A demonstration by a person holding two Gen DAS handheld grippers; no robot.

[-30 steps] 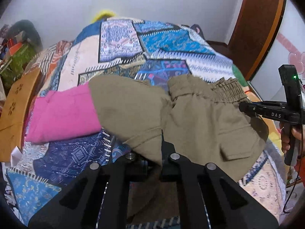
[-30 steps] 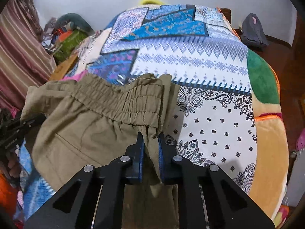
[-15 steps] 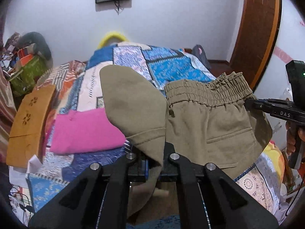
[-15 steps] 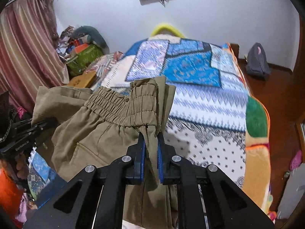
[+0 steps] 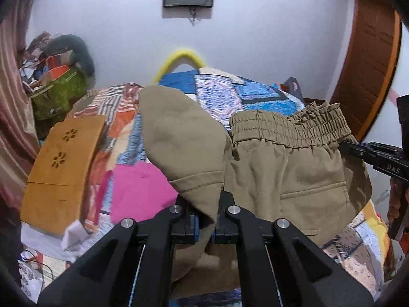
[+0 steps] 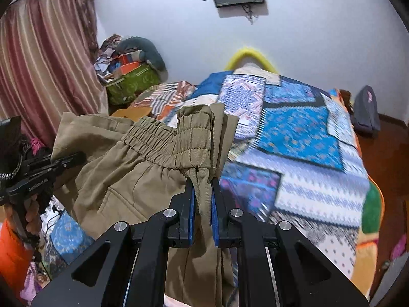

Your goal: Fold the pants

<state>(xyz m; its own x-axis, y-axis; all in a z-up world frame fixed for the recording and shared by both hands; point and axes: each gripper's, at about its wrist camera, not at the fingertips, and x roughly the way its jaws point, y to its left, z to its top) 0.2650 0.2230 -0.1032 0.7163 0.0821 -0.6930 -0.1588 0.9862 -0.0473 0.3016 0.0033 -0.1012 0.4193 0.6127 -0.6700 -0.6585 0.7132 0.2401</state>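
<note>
Left gripper (image 5: 205,220): clamped on pants (image 5: 286,168) hem | right gripper (image 6: 202,204): clamped on waistband (image 6: 163,140) | pants aloft

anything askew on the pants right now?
Yes. The pants hang unevenly: the left gripper pinches a hem corner, and that leg billows up into a hump, while the right gripper holds the bunched waistband. No damage visible.

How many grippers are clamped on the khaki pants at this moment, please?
2. The left gripper is shut on a hem of the khaki pants; the right gripper is shut on fabric just below the elastic waistband. No other grip is visible.
</note>
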